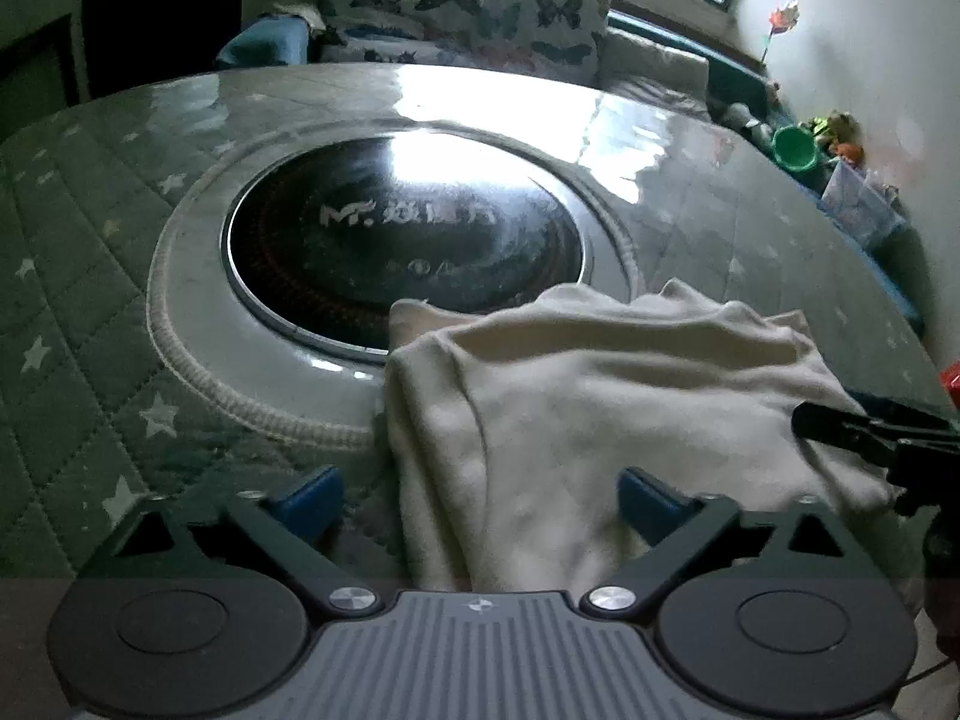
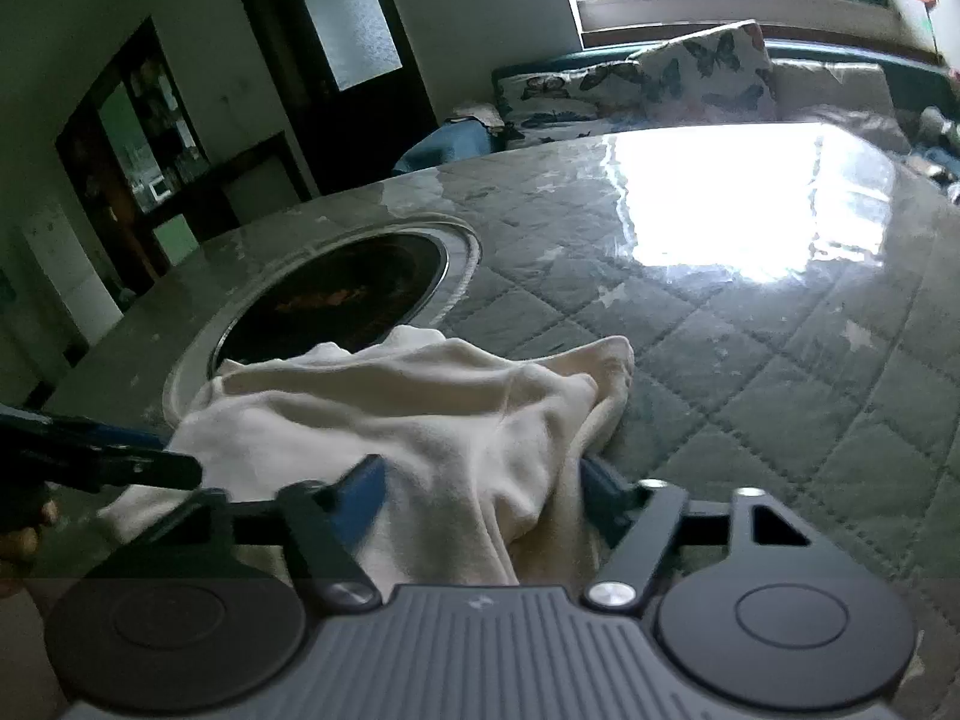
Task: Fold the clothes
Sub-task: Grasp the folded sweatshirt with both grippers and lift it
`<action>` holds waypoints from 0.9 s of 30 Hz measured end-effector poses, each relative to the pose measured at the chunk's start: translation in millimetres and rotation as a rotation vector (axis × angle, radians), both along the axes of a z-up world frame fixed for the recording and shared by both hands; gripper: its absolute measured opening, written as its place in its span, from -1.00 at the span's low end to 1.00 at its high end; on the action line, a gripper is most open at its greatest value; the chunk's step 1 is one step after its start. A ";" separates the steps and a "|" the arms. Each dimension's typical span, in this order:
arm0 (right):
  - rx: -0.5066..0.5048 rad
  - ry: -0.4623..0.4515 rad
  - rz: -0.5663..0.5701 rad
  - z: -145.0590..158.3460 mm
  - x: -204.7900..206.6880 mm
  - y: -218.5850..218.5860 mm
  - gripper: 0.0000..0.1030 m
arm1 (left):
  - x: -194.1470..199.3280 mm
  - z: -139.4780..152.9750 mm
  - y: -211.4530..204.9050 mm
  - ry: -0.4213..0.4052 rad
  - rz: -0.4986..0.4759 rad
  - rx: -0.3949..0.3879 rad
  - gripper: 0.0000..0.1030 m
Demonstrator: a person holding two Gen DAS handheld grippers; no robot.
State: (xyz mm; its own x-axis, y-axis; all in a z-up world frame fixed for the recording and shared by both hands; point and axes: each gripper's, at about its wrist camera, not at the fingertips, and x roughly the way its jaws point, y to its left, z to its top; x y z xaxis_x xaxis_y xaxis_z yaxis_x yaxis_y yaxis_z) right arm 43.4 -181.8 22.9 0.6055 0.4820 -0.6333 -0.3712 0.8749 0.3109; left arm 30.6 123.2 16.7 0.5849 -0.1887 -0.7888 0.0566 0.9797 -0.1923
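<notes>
The cream-white soft knit garment (image 1: pixel 600 396) lies bunched in loose folds and ridges near the table's (image 1: pixel 90 276) front edge, on the grey-green quilted star-print cover under a glossy clear sheet; its far edge laps over the rim of the round black glass cooktop (image 1: pixel 408 246) set into the table's middle. One rounded corner of the cloth points toward the cooktop, and a thicker hemmed fold trails off on the side nearer the bright window glare. White lettering on the black glass begins with what looks like "MT"; the characters after it are too blurred for me to read. My left gripper (image 1: pixel 480 498) stands with its blue-padded fingers (image 1: pixel 309 501) spread wide: the near edge of the garment runs between them, close to the right-hand pad, while the left-hand pad is over bare quilted cover, and neither presses the cloth. My right gripper (image 2: pixel 480 498) has its jaws narrower, with a raised hump of the same garment (image 2: pixel 420 420) between the blue pads (image 2: pixel 363 495); the cloth reaches both pads, but the blur there leaves me unable to tell whether they pinch it yet. Each gripper's black fingertip shows at the edge of the other's view, resting by the cloth.
</notes>
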 end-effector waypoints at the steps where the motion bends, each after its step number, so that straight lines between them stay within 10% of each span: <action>1: 0.014 0.008 0.003 0.0 0.3 -1.5 0.03 | -0.4 0.7 -0.5 -0.007 -0.004 -0.008 0.64; 7: 0.051 0.024 0.003 -0.6 1.2 -6.6 0.02 | -1.7 2.9 4.1 -0.023 -0.003 -0.058 0.09; 18: 0.023 -0.001 0.013 -0.4 -3.4 1.4 -0.05 | -2.5 0.9 -8.3 -0.019 -0.009 -0.061 0.61; 23: 0.056 0.020 0.027 -0.9 -5.1 0.2 -0.43 | -0.3 1.9 -14.6 0.005 -0.071 -0.142 -0.32; 27: 0.085 -0.016 0.016 9.4 -12.1 -9.1 -0.56 | 3.5 11.1 -16.0 0.002 -0.085 -0.158 -0.46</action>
State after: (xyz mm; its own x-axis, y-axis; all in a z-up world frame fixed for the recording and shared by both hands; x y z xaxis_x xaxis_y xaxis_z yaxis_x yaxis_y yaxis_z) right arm 31.3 -190.9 32.3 0.6070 0.5431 -0.5802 -0.3899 0.8397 0.3781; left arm 34.1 107.1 27.8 0.5602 -0.3590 -0.7465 0.1371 0.9290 -0.3438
